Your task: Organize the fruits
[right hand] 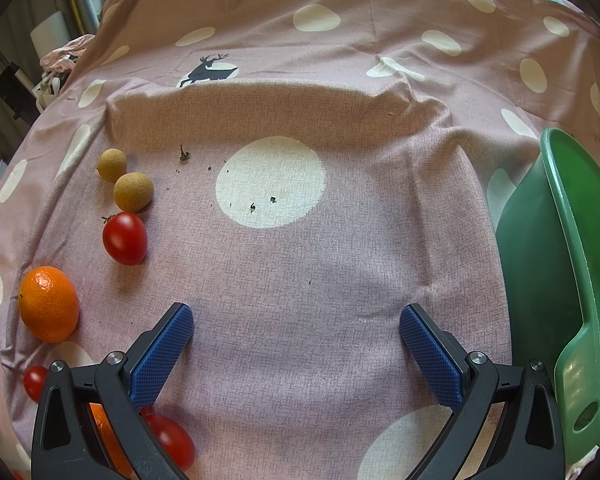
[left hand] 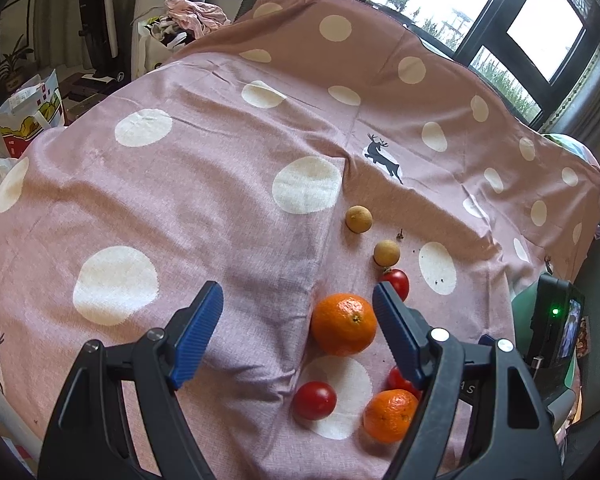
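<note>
Green bowl (right hand: 556,248) only in right view; both claws agape, empty.

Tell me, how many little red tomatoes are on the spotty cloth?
3. One tomato lies just below the two brown fruits, one sits on a white spot beside the near orange, and one peeks from behind the left gripper's finger. More may be hidden.
</note>
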The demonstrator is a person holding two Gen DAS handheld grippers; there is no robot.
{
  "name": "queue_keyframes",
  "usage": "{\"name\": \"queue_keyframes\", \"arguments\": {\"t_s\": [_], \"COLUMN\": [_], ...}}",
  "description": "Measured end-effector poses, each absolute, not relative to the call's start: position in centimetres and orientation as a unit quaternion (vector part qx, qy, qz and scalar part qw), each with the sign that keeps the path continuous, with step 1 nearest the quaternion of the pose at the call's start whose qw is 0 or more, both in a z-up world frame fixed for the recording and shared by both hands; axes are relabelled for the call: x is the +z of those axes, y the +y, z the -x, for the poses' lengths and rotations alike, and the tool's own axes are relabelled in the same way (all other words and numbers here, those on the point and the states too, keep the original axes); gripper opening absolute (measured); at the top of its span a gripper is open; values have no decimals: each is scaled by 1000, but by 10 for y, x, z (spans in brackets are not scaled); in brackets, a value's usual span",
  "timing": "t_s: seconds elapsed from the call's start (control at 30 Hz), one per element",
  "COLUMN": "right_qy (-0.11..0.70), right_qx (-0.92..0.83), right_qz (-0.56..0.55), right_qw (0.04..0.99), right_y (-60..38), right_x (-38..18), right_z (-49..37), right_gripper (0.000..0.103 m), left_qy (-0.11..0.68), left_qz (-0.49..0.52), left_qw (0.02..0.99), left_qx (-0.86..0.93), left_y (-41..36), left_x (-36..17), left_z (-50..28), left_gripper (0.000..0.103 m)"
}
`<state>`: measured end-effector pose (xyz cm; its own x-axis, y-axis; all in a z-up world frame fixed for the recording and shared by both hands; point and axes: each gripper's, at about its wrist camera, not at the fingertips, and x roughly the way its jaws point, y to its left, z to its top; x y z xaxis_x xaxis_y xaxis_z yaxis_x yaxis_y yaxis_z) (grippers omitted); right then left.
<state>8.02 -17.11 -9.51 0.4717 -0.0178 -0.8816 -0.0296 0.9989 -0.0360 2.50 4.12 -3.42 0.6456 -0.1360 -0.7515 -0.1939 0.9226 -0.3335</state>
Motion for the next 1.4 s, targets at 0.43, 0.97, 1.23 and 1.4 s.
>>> {"name": "queue_keyframes", "arguments": {"t_s": [0.43,0.97,1.23,1.4], "right_qy": [515,468,521,553], "right_qx": [4,187,270,295], "right_qz": [24,-113,-178,-215], "right_qw": [857,857,790,749], "right_y": [-170,-157,-135,-131], "right_x": [-95,-12,-50,-67], "right_z": [-82,-73,-94,-99], "right_gripper": [102,79,47,47], "left_qy": [417,426,450,473], "left_qz": [201,210,195,192], "left_qw": [887,880,870,857], "left_qx": [8,-28,-59,-67], "left_y": [46,40,17,10], "left_x": [-28,-26,-34,-45], "left_z": [-24,-23,-28,-32], "left_gripper": [78,74,52,49]}}
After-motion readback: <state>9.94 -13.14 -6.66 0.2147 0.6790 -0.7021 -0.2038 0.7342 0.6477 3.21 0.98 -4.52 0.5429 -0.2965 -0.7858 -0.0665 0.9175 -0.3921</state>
